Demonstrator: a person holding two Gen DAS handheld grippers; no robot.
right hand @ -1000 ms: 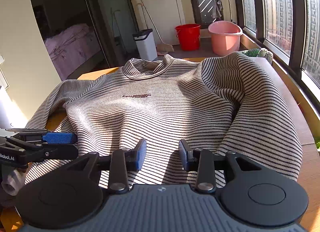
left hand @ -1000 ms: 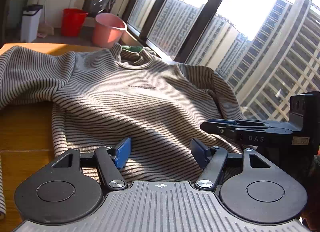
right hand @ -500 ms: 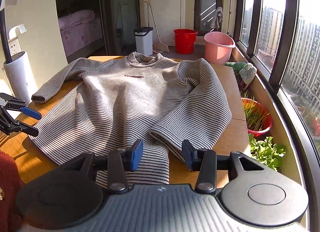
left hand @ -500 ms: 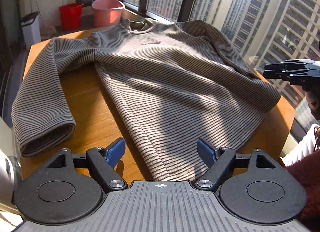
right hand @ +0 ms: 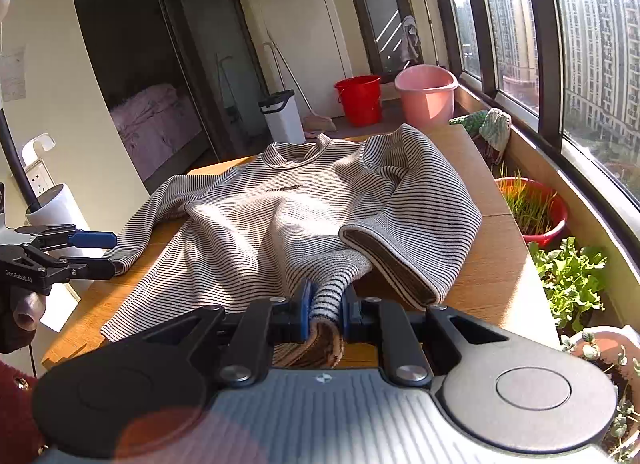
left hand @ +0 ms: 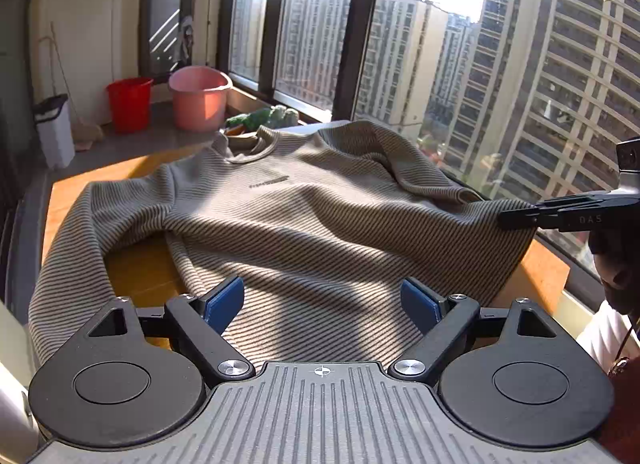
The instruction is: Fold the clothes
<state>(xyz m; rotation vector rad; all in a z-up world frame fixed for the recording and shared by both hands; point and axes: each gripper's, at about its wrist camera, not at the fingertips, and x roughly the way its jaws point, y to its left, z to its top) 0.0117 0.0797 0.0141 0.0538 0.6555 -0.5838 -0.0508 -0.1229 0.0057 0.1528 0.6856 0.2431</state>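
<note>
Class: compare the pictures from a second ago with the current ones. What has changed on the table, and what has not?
The right gripper has closed on the striped sweater at its hem corner, bunching it between the pads. The left gripper remains open, holding nothing. The sweater still lies front-up on the wooden table; the buckets are unmoved.

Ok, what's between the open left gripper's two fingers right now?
In the left wrist view, the left gripper is open over the striped sweater; only its hem lies between the fingers, ungripped.

— What's the garment?
— A striped sweater (right hand: 280, 216), beige with thin dark lines, small chest print.
— How does it lie?
— Front up on the counter (right hand: 488, 264), rumpled, one sleeve folded across, hem bunched and lifted.
</note>
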